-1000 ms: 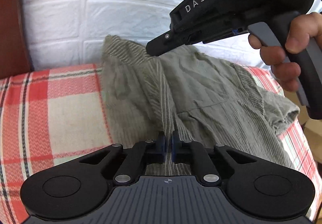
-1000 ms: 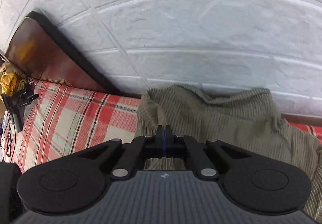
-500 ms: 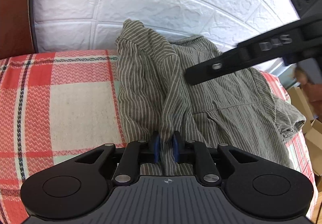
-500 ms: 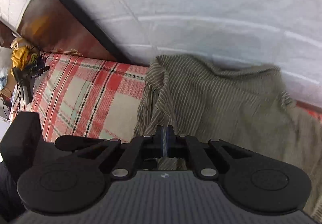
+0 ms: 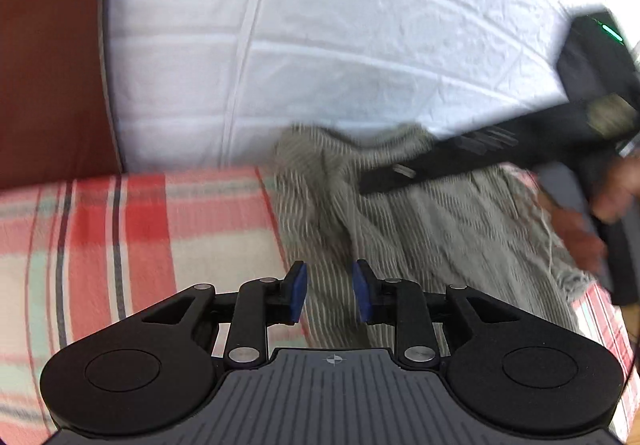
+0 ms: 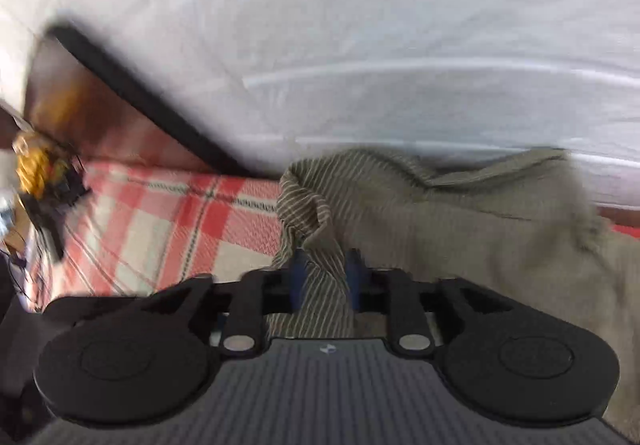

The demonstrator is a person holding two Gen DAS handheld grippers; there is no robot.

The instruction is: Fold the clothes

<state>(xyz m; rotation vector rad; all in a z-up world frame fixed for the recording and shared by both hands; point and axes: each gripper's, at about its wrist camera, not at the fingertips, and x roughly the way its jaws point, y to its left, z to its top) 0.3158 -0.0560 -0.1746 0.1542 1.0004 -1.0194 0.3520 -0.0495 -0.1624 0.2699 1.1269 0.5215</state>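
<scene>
A grey-green striped shirt (image 5: 432, 229) lies crumpled on the red plaid bedcover (image 5: 160, 245), against the wall. My left gripper (image 5: 330, 291) hovers over the shirt's near edge. Its jaws are opening and the blue pads (image 5: 298, 291) stand clear of the cloth. In the left wrist view my right gripper (image 5: 376, 185) reaches in from the right over the top of the shirt, with a hand (image 5: 616, 193) on its handle. In the right wrist view the right gripper (image 6: 326, 275) has its jaws opening, with a raised fold of the shirt (image 6: 316, 229) still standing between them.
A white brick-pattern wall (image 5: 360, 65) rises right behind the shirt. A brown headboard (image 5: 52, 65) stands at the left. A yellow and black object (image 6: 40, 173) sits at the far left edge of the bed. Bare plaid cover stretches left of the shirt.
Both grippers were shut on folds of the shirt and their jaws have now come apart. The left gripper has shifted and its view has swung towards the wall; the shirt has sagged lower.
</scene>
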